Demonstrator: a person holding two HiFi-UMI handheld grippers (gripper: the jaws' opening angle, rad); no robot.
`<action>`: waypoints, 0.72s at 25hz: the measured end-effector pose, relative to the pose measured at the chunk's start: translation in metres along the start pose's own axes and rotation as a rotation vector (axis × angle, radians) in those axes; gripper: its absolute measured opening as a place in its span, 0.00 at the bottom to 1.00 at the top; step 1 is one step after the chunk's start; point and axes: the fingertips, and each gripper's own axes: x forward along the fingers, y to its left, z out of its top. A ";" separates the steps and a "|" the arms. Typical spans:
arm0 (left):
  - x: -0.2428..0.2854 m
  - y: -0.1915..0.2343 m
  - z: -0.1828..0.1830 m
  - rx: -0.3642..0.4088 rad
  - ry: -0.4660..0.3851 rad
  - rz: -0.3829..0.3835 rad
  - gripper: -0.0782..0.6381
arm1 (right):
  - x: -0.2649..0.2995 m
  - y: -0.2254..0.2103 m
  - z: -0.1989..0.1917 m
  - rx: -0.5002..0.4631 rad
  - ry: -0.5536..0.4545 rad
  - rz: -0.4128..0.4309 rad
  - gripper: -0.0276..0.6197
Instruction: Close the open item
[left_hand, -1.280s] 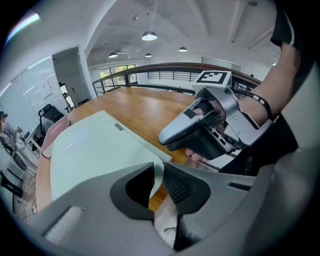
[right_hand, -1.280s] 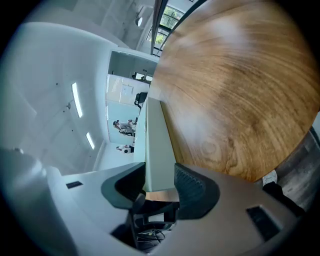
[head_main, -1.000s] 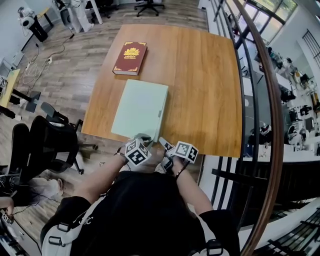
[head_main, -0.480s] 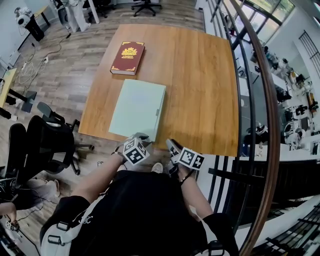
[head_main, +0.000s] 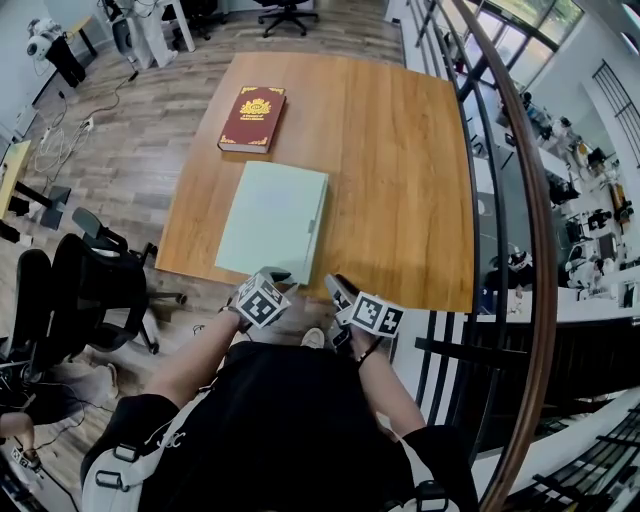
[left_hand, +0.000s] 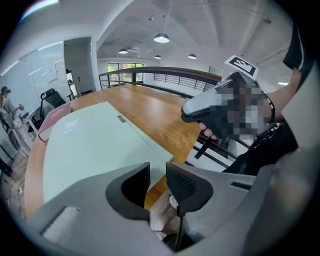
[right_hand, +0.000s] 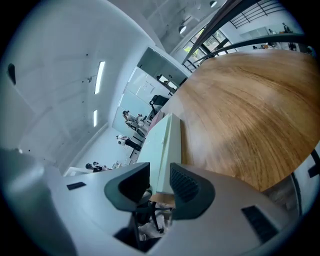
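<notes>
A pale green flat case (head_main: 272, 220) lies shut on the wooden table (head_main: 400, 170), near its front edge; its lid lies flat in the left gripper view (left_hand: 95, 145), and the right gripper view shows its side edge (right_hand: 161, 150). A dark red book (head_main: 246, 118) lies closed behind it. My left gripper (head_main: 274, 277) hovers just off the table's front edge by the case's near corner, open, nothing between its fingers (left_hand: 157, 174). My right gripper (head_main: 336, 287) hangs beside it, off the edge, open and empty (right_hand: 160, 176).
A black office chair (head_main: 90, 285) stands on the wood floor left of the table. A curved railing (head_main: 505, 200) runs along the table's right side. The right half of the table is bare wood.
Both grippers have drawn back from the case toward the person. The right one has shifted right, away from the left. The case and the book have not moved.
</notes>
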 end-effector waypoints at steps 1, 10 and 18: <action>0.000 0.001 0.000 -0.014 -0.006 -0.001 0.25 | 0.003 0.003 0.001 -0.007 0.003 0.005 0.24; -0.003 0.008 0.002 -0.088 -0.004 0.020 0.18 | 0.046 0.017 0.011 -0.129 0.050 -0.022 0.24; -0.001 0.008 0.005 -0.109 -0.009 0.015 0.18 | 0.116 -0.018 0.042 -0.162 0.099 -0.236 0.24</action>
